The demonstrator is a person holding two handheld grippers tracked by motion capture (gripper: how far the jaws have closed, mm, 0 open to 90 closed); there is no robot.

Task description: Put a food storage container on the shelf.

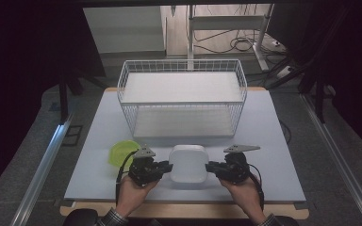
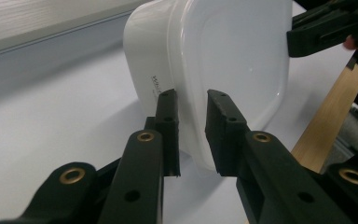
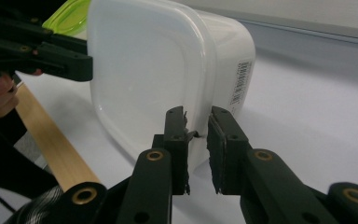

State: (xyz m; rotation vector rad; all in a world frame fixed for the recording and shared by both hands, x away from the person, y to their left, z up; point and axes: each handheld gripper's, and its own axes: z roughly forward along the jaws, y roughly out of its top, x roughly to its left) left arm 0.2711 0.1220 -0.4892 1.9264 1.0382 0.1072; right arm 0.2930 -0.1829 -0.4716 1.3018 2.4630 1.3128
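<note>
One white lidded container sits near the table's near edge, centred between two grippers. The left gripper clamps the lid rim on its left side; the right gripper clamps the rim on its right side, jaws narrowly parted. One green lid lies left; one wire basket stands beyond.

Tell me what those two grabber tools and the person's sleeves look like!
Both the left gripper and the right gripper are black, with brass-ringed holes along the jaws, a grey three-cornered plate on top and a black cable trailing back. The sleeves look checked.
</note>
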